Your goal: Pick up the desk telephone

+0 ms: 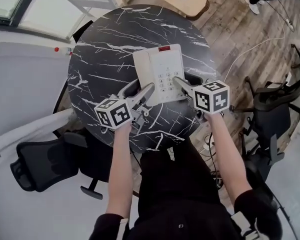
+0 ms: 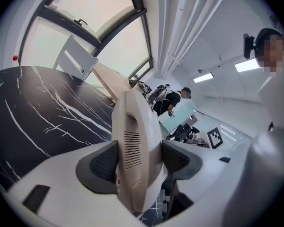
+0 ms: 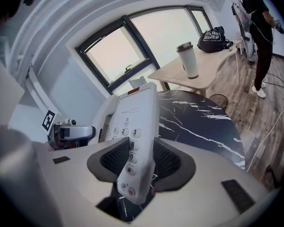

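Observation:
The white desk telephone point(image 1: 157, 71) hangs above the round black marble table point(image 1: 105, 59), held from both sides. My left gripper point(image 1: 147, 91) is shut on its handset side; in the left gripper view the phone's edge point(image 2: 135, 150) sits pressed between both dark pads, the gripper point(image 2: 137, 162) clamped on it. My right gripper point(image 1: 179, 81) is shut on the keypad side. The right gripper view shows the number keys point(image 3: 128, 143) squeezed between its pads, that gripper point(image 3: 135, 162) around the phone's near corner. The phone tilts, with its far end higher.
A black office chair point(image 1: 37, 161) stands at the lower left and another chair point(image 1: 275, 99) at the right. A wooden table point(image 3: 194, 77) with a tall cup point(image 3: 188, 59) lies beyond the marble one. A person point(image 3: 258, 18) stands at the far right, and a white cable point(image 1: 250, 46) crosses the wood floor.

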`<action>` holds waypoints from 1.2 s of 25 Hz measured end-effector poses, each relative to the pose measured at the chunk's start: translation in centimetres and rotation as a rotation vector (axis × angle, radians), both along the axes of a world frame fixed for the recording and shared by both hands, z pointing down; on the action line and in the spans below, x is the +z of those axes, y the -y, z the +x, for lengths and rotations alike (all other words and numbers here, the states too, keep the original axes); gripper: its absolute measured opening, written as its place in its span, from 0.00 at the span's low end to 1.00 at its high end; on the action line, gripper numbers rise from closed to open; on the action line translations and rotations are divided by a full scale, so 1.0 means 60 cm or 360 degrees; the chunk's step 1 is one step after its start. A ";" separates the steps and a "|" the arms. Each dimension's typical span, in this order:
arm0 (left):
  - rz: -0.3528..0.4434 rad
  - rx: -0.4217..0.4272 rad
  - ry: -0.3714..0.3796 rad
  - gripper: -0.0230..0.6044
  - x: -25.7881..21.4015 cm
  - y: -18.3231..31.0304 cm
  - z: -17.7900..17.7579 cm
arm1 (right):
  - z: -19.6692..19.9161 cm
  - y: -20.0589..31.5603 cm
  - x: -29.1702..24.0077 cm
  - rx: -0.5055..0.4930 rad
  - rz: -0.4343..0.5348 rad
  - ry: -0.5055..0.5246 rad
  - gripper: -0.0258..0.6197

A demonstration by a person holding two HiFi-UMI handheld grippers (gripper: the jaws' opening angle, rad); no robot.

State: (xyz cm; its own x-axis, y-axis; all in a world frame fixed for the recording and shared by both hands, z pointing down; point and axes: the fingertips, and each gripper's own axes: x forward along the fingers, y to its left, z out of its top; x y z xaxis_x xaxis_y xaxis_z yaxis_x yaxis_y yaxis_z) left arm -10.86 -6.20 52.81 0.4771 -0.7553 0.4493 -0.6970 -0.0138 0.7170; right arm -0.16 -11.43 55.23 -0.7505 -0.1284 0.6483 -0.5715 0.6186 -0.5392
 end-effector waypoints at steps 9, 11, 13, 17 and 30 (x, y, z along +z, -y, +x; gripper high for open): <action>0.0134 -0.0083 0.0079 0.52 -0.093 -0.017 -0.006 | -0.012 -0.004 -0.093 -0.0058 0.0134 0.0091 0.31; 0.0169 -0.0093 0.0102 0.52 -0.116 -0.018 -0.008 | -0.014 -0.004 -0.114 -0.0064 0.0156 0.0116 0.31; 0.0204 -0.0103 0.0126 0.51 -0.137 -0.015 -0.012 | -0.019 0.001 -0.134 -0.0069 0.0185 0.0141 0.31; 0.0273 -0.0128 0.0164 0.52 -0.177 -0.010 -0.021 | -0.031 0.009 -0.174 -0.0094 0.0246 0.0185 0.31; 0.0497 -0.0169 0.0272 0.52 -0.303 -0.006 -0.036 | -0.050 0.021 -0.300 -0.0121 0.0448 0.0324 0.31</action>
State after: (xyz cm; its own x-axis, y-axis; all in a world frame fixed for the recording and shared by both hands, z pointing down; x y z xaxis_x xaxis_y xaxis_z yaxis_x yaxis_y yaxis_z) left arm -13.00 -5.81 34.61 0.3269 -0.9097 0.2561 -0.8156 -0.1347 0.5627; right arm -3.14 -12.71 37.21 -0.8750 -0.2193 0.4316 -0.4163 0.7958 -0.4397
